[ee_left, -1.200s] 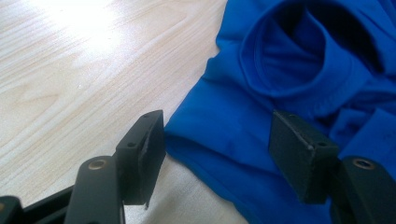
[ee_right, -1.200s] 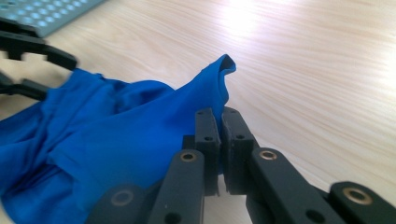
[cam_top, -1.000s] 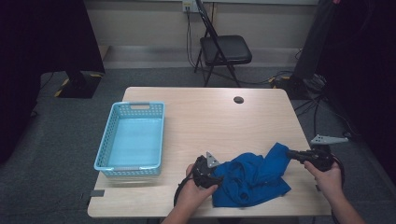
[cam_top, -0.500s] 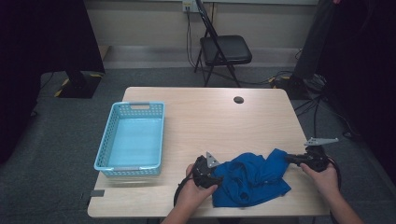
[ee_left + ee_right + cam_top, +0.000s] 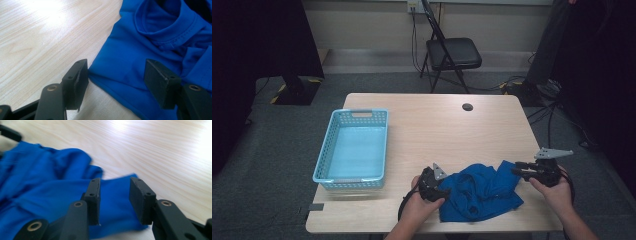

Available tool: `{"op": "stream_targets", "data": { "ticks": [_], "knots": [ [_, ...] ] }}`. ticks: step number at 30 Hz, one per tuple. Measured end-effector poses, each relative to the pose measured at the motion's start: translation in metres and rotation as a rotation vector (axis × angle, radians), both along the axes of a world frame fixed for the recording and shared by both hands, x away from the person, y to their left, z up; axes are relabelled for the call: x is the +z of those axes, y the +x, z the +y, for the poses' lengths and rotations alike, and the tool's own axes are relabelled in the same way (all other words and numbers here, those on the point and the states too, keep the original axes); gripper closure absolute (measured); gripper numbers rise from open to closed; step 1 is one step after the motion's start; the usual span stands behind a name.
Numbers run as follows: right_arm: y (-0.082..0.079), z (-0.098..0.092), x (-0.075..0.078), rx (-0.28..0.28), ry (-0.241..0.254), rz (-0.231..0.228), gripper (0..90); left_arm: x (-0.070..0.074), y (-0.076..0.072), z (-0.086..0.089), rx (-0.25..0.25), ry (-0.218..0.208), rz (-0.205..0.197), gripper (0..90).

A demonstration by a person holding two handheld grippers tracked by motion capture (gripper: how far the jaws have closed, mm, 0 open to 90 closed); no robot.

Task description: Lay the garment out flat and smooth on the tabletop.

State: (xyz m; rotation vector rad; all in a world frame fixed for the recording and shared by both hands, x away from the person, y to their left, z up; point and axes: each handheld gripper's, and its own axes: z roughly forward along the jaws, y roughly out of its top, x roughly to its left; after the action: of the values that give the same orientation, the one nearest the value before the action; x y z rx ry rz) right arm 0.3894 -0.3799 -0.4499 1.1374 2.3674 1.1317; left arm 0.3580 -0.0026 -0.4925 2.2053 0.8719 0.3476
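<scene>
A crumpled blue cloth (image 5: pixel 482 192) lies near the table's front edge, right of centre. My left gripper (image 5: pixel 446 189) rests at its left edge. In the left gripper view the gripper (image 5: pixel 116 67) stands open, with the hem of the cloth (image 5: pixel 155 32) flat on the wood between the jaws and no pad pressing on it. My right gripper (image 5: pixel 515 169) is at the cloth's right corner. Its jaws (image 5: pixel 113 182) have just been opening and stand apart, with the cloth (image 5: pixel 45 187) lying loose below and behind them.
A light blue plastic basket (image 5: pixel 323 160) sits at the table's left side. A small black round spot (image 5: pixel 467 106) marks the far part of the wooden table (image 5: pixel 437 130). A black folding chair (image 5: pixel 452 52) stands beyond the table, with cables on the floor at the right.
The right gripper's jaws have parted and the cloth's right corner, lifted toward them before, has sunk onto the table. The left gripper and hand have stayed put.
</scene>
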Motion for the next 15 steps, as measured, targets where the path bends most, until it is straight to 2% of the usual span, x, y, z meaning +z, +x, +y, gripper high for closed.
{"op": "stream_targets", "data": {
  "ticks": [3, 8, 12, 15],
  "knots": [
    [-0.006, 0.012, 0.004, 0.073, 0.027, -0.012, 59.1, 0.0, 0.0, 0.0, -0.002, 0.002, 0.001, 36.1],
    [-0.012, 0.033, 0.003, 0.206, 0.068, 0.012, 56.0, 0.0, 0.0, 0.0, 0.0, 0.0, 0.002, 36.1],
    [-0.014, 0.048, -0.003, 0.279, 0.062, 0.037, 54.7, 0.001, 0.0, 0.001, -0.006, 0.001, -0.002, 36.1],
    [-0.013, 0.056, -0.008, 0.303, 0.043, 0.062, 53.1, 0.003, -0.001, 0.001, -0.004, -0.007, -0.004, 36.1]
  ]
}}
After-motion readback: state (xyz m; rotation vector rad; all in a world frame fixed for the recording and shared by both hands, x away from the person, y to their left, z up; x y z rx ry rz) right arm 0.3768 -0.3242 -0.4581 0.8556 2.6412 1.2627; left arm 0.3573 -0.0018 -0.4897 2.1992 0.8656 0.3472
